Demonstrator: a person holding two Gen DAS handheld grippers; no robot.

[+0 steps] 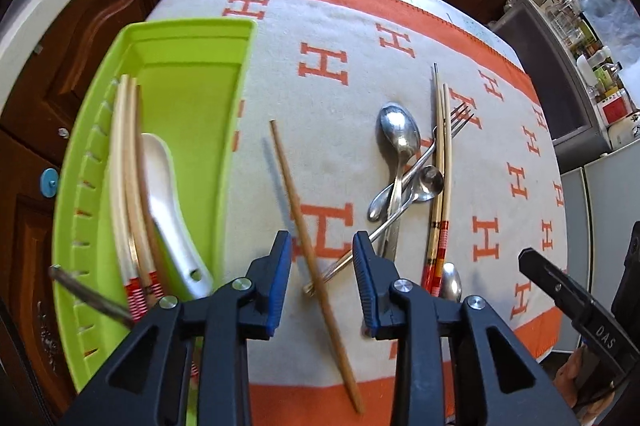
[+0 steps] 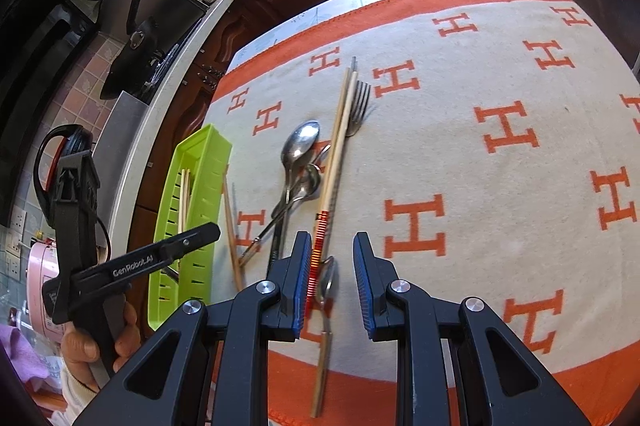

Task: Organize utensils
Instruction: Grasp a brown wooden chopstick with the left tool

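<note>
The left gripper (image 1: 322,258), open wide and holding nothing, hovers over a thin, light, stiff brown chopstick (image 1: 304,226) that could roll, so grab its middle.

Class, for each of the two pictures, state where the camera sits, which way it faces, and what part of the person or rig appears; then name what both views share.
Left wrist: sits on the left gripper, looking forward over the brown chopstick and green tray; the right gripper's side shows at right.
Right wrist: sits on the right gripper, looking forward over a wooden-handled spoon; the person's hand holding the left gripper shows at left.
Shared: the tray, the fork and the orange-lettered cloth.
</note>
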